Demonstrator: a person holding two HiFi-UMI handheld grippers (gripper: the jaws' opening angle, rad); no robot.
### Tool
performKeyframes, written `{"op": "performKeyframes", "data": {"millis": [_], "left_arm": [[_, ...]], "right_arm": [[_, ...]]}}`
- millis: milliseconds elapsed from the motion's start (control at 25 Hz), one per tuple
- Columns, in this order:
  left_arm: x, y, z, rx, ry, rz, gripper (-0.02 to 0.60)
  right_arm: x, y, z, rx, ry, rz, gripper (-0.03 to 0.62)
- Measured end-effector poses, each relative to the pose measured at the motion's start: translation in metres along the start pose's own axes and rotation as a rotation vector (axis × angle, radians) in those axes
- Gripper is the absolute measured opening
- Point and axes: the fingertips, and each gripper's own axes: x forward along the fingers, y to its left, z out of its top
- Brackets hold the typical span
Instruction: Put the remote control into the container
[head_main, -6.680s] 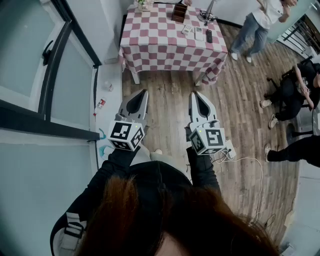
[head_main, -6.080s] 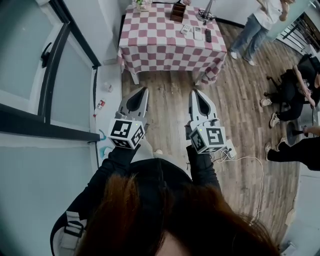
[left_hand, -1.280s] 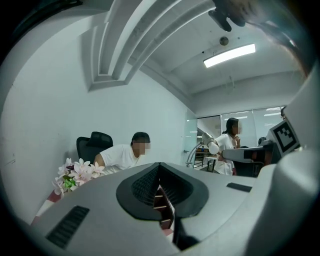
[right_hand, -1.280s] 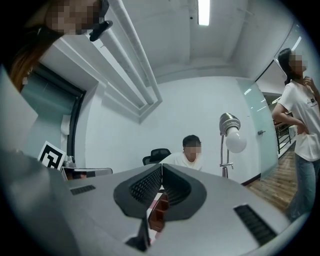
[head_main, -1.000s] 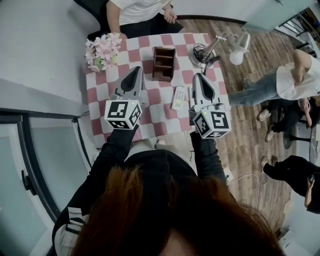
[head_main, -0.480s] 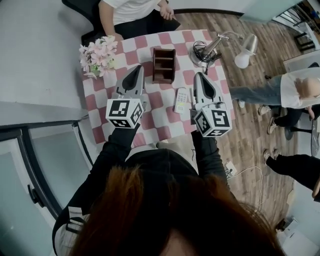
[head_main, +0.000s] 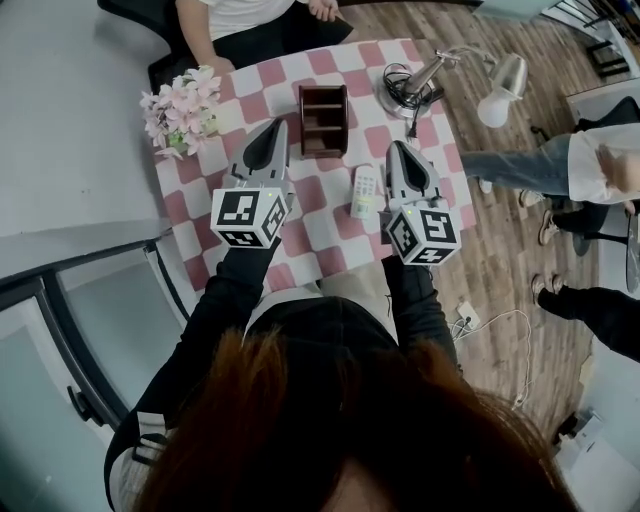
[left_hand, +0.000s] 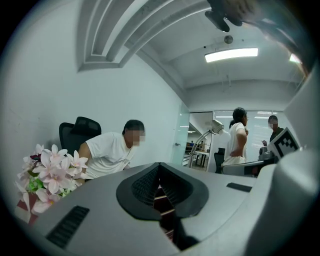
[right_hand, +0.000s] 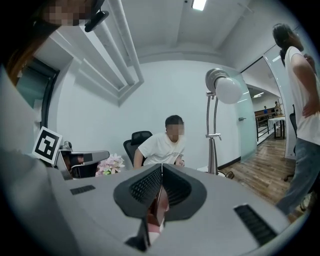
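Remote control (head_main: 366, 190) lay just left of the closed, empty right gripper (head_main: 397, 150), long axis near-far; left gripper (head_main: 277, 127), also closed and empty, lay farther off.

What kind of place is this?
Probably an office or lab room: an office chair behind the table, a glass partition and a ceiling strip light. The checkered cloth and desk lamp suggest a staged test setup.

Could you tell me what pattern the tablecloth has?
The tablecloth has red-and-white checks, clearest in the head view.
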Motion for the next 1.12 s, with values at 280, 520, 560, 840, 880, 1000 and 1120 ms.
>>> {"op": "performKeyframes", "data": {"millis": [280, 520, 560, 840, 880, 1000, 1120], "left_arm": [[0.013, 0.002, -0.011, -0.008, 0.025, -0.018, -0.002], [0.022, 0.004, -0.016, -0.001, 0.034, -0.025, -0.002], [0.023, 0.005, -0.018, -0.002, 0.036, -0.026, -0.002], [0.034, 0.001, -0.025, -0.005, 0.043, -0.037, -0.002], [0.035, 0.0, -0.026, -0.005, 0.044, -0.04, -0.002], [0.038, -0.003, -0.031, -0.005, 0.051, -0.046, -0.002], [0.041, -0.005, -0.034, -0.009, 0.053, -0.052, -0.002]], "right_arm": [[0.015, -0.017, -0.045, 0.054, 0.092, -0.065, 0.02], [0.021, -0.025, -0.085, 0.086, 0.175, -0.111, 0.021], [0.021, -0.024, -0.093, 0.091, 0.193, -0.109, 0.021], [0.031, -0.016, -0.156, 0.095, 0.397, -0.077, 0.225], [0.032, -0.015, -0.163, 0.094, 0.424, -0.076, 0.232], [0.033, -0.017, -0.184, 0.108, 0.514, -0.095, 0.249], [0.031, -0.024, -0.202, 0.121, 0.591, -0.127, 0.255]]}}
